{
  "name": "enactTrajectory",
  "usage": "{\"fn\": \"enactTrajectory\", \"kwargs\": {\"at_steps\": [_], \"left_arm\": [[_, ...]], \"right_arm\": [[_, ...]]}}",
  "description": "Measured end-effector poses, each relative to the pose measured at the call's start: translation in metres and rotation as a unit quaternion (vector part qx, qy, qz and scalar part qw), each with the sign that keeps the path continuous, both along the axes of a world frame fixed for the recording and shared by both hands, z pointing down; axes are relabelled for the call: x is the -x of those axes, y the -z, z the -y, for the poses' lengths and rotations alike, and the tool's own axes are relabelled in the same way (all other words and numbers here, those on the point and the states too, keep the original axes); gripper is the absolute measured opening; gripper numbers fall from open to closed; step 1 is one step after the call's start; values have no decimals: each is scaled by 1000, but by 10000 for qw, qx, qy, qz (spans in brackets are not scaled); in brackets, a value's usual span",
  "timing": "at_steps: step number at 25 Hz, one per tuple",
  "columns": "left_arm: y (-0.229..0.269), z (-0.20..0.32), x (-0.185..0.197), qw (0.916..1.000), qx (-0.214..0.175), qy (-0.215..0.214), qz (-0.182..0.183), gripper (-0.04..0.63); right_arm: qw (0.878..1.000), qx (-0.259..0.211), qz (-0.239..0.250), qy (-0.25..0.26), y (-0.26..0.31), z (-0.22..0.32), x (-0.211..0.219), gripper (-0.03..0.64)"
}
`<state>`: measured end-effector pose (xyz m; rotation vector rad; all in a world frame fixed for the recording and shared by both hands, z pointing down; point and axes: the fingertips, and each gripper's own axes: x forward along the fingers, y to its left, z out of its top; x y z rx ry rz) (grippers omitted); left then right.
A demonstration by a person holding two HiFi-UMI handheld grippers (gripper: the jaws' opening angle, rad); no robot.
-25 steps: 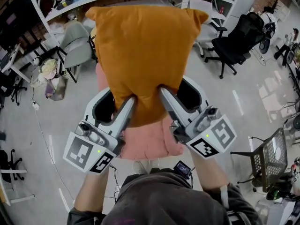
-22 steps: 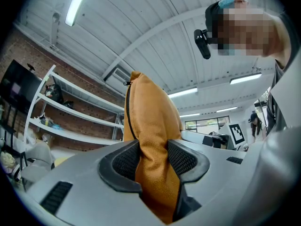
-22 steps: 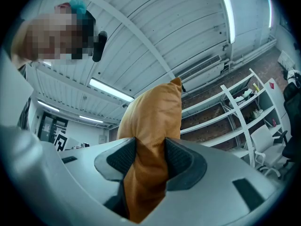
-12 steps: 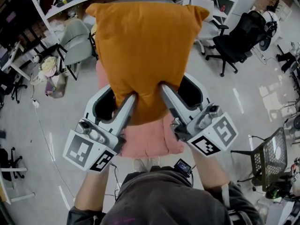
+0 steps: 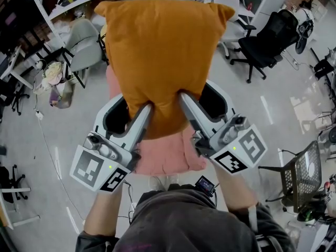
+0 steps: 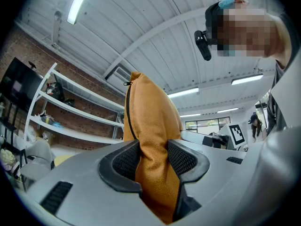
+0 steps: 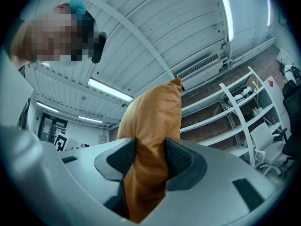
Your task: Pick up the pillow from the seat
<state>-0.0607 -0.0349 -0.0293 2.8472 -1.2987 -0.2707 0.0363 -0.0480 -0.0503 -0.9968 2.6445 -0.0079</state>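
Head view: the orange pillow (image 5: 160,56) is clamped at its near edge by the left gripper (image 5: 147,109) and right gripper (image 5: 184,97), and is held clear above the pink seat (image 5: 163,159) beneath them. Pickup looks basically done.

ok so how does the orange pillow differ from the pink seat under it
The pillow is mustard orange; the seat is pink. The pillow is pinched at its near edge by the left gripper and right gripper; the seat is gripped by neither. The pillow shows nearly whole; the seat is mostly hidden behind it.
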Motion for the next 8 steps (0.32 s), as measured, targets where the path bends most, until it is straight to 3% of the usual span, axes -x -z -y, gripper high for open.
{"fn": "enactTrajectory", "kwargs": {"at_steps": [8], "left_arm": [[-3, 8, 1, 10000, 50, 3, -6, 190]], "right_arm": [[10000, 49, -18, -12, -3, 8, 1, 186]]}}
